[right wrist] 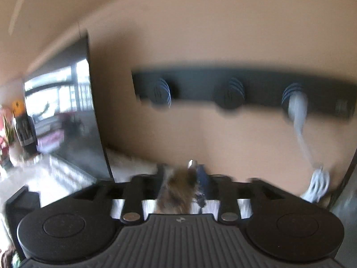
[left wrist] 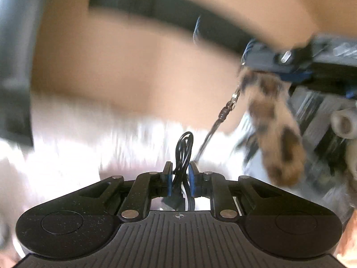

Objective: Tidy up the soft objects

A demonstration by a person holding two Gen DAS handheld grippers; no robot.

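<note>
peach-coloured wall fills both views, and across it runs a dark wall-mounted hook rail (right wrist: 243, 89) with round ribbed knobs; a pale grey cord (right wrist: 299, 120) already hangs from the knob at 3 o'clock, its white coiled end dangling low at 4 o'clock. both views are smeared by motion blur.

you look to be mid-carry, bringing two items toward the rail to hang them. your left gripper (left wrist: 180, 176) has its fingers drawn close, pinching a thin black coiled cable (left wrist: 184, 154) whose loop stands up at 12 o'clock. your right gripper (right wrist: 183, 178) has its fingers pressed onto a furry brown-and-tan spotted plush keychain (left wrist: 276, 129); in the left view it hangs from those fingers at 3 o'clock, with a metal clasp and chain (left wrist: 229, 105) swinging beside it.

next, i judge, you need to lift a loop or the clasp over one of the two free knobs at 10 and 12 o'clock in the right view, slowing first so the swinging settles.
</note>
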